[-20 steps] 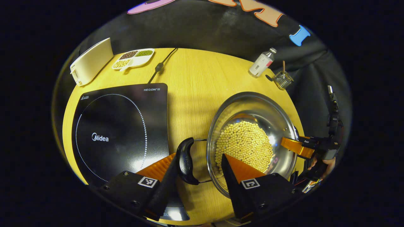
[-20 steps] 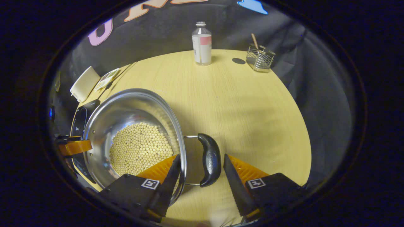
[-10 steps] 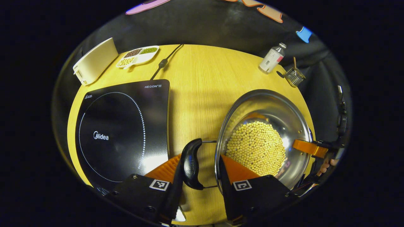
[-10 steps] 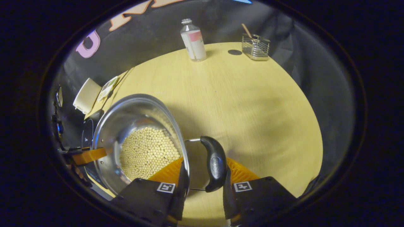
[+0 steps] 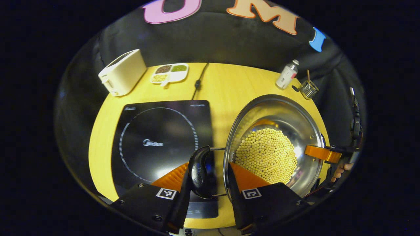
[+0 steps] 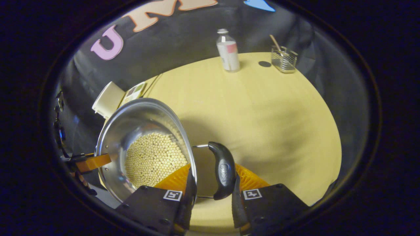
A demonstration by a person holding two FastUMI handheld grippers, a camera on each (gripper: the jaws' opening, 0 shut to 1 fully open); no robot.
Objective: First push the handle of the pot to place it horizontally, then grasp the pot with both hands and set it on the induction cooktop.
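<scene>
A steel pot (image 5: 279, 111) holding soybeans (image 5: 265, 154) hangs above the yellow table, just right of the black induction cooktop (image 5: 157, 137). My left gripper (image 5: 209, 167) is shut across the pot's black left handle (image 5: 199, 170) and the rim beside it, one finger reaching inside the pot. In the right gripper view my right gripper (image 6: 212, 172) clamps the other black handle (image 6: 223, 170) and the rim of the pot (image 6: 131, 124) the same way. The left handle sits over the cooktop's right edge. A finger (image 5: 316, 153) of the right gripper shows at the pot's far side.
At the back of the table (image 5: 223, 82) stand a white appliance (image 5: 123, 72), a divided dish of beans (image 5: 169, 72), the cooktop's cord (image 5: 198, 82), a bottle (image 5: 287, 74) and a wire basket (image 5: 309, 89). Open tabletop (image 6: 262, 114) lies right of the pot.
Both grippers closed on the handles, then raised the pot off the table and carried it left toward the cooktop. The table now looks farther below.
</scene>
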